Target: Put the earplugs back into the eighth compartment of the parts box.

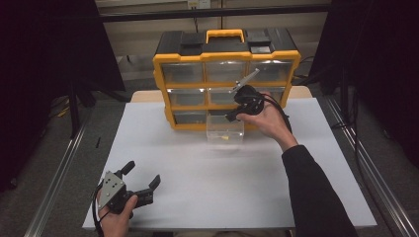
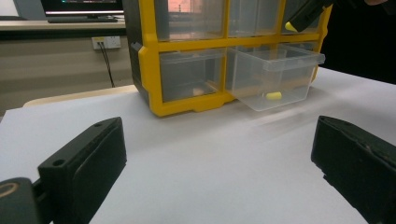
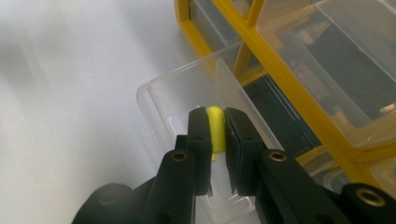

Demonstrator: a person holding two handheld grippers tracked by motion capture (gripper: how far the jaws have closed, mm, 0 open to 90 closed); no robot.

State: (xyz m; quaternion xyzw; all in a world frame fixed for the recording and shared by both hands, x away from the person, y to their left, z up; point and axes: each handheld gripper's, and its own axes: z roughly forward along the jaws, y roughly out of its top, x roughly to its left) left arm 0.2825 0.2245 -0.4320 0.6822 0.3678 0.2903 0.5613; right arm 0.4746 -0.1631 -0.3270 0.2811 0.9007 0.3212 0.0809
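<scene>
dim dark surroundings, brightly lit white table (image 1: 207, 168), slight blur.

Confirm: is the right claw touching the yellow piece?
Touching. The right gripper view shows the right claw clamped on the yellow piece, both jaws pressing its sides.

Yellow piece (image 2: 274, 95) inside pulled-out clear drawer (image 2: 273, 74)

Bare white table (image 1: 222, 182) lies open; yellow organizer (image 1: 226, 74) and pulled-out drawer (image 1: 225, 130) block its far end.
</scene>
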